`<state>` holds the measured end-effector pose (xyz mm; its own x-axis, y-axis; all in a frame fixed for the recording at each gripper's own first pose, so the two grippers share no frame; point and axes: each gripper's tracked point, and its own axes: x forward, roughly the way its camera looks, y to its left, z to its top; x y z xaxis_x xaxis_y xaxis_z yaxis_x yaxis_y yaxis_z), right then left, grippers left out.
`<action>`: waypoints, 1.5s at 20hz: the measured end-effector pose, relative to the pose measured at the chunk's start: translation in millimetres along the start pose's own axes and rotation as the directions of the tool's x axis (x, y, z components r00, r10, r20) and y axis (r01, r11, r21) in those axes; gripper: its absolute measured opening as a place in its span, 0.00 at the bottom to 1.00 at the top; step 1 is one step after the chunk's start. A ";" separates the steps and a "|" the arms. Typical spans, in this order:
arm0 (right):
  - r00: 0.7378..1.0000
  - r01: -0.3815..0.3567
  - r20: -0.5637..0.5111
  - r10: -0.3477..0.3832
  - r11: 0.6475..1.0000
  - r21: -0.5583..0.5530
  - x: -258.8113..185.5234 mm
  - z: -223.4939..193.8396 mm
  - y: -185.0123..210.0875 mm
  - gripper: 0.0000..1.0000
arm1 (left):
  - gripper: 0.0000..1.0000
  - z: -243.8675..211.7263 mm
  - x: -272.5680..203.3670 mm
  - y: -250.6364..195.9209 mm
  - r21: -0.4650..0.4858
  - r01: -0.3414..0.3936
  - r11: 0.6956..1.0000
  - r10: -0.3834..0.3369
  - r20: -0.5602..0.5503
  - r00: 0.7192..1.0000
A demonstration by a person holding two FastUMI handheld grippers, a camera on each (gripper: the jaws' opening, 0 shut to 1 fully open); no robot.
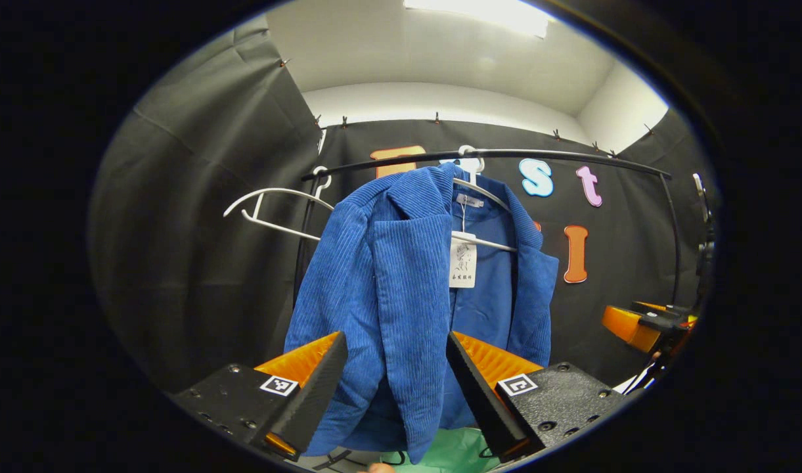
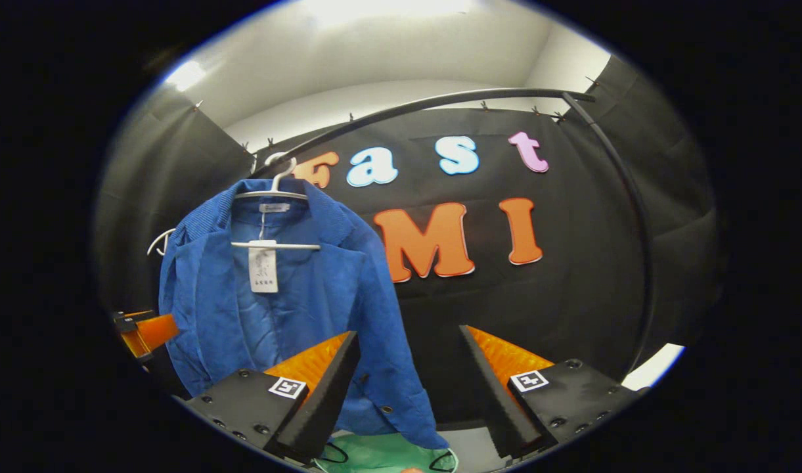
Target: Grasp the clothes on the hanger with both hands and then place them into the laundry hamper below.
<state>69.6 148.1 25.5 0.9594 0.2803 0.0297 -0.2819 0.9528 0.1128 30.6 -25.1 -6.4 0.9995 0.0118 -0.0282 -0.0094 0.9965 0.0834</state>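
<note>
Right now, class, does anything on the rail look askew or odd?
The jacket hangs lopsided on its hanger, bunched to one side. An empty hanger beside it tilts on the rail.

In my right gripper view, the right gripper [image 2: 407, 387] has its jaws spread wide with nothing between them. The blue jacket [image 2: 289, 302] hangs on a white hanger [image 2: 272, 190] from the black rail [image 2: 440, 102], to my left and ahead. Its hem falls just above the green laundry hamper [image 2: 381, 456]. The left gripper [image 2: 144, 332] shows beside the jacket's far edge.
</note>
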 end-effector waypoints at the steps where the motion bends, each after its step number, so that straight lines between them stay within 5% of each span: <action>1: 0.999 -0.032 -0.007 0.032 0.999 0.011 8.7 0.9 11.9 0.97 | 0.96 0.7 5.5 -3.9 0.010 0.011 1.000 -0.011 -0.008 1.000; 4: 0.993 -0.108 -0.032 0.110 0.993 0.054 31.7 -1.6 41.0 0.97 | 0.94 5.8 22.8 -22.0 0.005 0.050 0.999 -0.050 -0.010 0.999; 8: 0.989 -0.136 -0.045 0.137 0.990 0.028 63.8 -0.4 60.0 0.97 | 0.93 7.4 48.9 -15.2 0.020 -0.013 1.000 0.014 -0.024 1.000; 9: 0.990 -0.133 -0.039 0.133 0.991 0.016 72.9 1.6 60.3 0.89 | 0.93 9.4 56.7 -15.1 0.020 -0.021 1.000 0.021 -0.022 1.000; 10: 0.992 -0.123 -0.038 0.123 0.992 0.011 82.1 3.4 59.6 0.97 | 0.93 11.4 64.6 -11.8 0.027 -0.036 0.999 0.036 -0.018 0.999; 14: 0.991 -0.119 -0.061 0.121 0.992 0.035 112.6 1.0 56.8 0.83 | 0.93 5.3 88.7 2.0 0.050 -0.085 0.995 0.087 -0.042 0.995; 15: 0.989 -0.132 -0.067 0.135 0.990 0.046 116.8 -1.2 57.2 0.72 | 0.95 4.2 94.1 3.1 0.047 -0.088 0.995 0.090 -0.045 0.995; 17: 0.980 -0.172 -0.089 0.179 0.982 0.076 126.1 -7.6 65.4 0.82 | 0.95 3.6 98.9 5.0 0.047 -0.088 0.995 0.090 -0.040 0.995; 19: 0.970 -0.202 -0.116 0.213 0.975 0.095 135.3 -16.2 72.4 0.51 | 0.92 2.0 106.5 5.6 0.058 -0.078 0.995 0.081 -0.038 0.996; 20: 0.967 -0.210 -0.125 0.223 0.972 0.103 137.2 -18.6 72.4 0.61 | 0.82 0.3 110.8 4.8 0.062 -0.071 0.996 0.073 -0.039 0.997; 23: 0.965 -0.194 -0.147 0.217 0.968 0.156 143.1 -24.2 69.3 0.16 | 0.32 2.5 106.3 10.4 0.076 -0.050 0.996 0.053 -0.043 0.998; 24: 0.964 -0.194 -0.147 0.221 0.965 0.178 144.7 -22.6 68.7 0.12 | 0.15 8.9 101.2 10.0 0.068 -0.028 0.997 0.031 -0.036 0.999; 28: 0.955 -0.227 -0.139 0.260 0.949 0.218 150.1 -17.0 68.8 0.01 | 0.04 17.9 92.2 19.1 -0.030 0.034 0.999 -0.036 -0.037 0.999; 30: 0.955 -0.241 -0.118 0.273 0.943 0.230 148.4 -6.6 64.4 0.08 | 0.02 28.4 86.2 30.1 0.002 0.018 1.000 -0.018 -0.027 0.999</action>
<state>193.8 251.8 30.5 0.8388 0.5413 -0.0585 -0.4961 0.8041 0.3276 117.3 3.6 22.0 0.9984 -0.0040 -0.0564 0.0088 0.9964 0.0845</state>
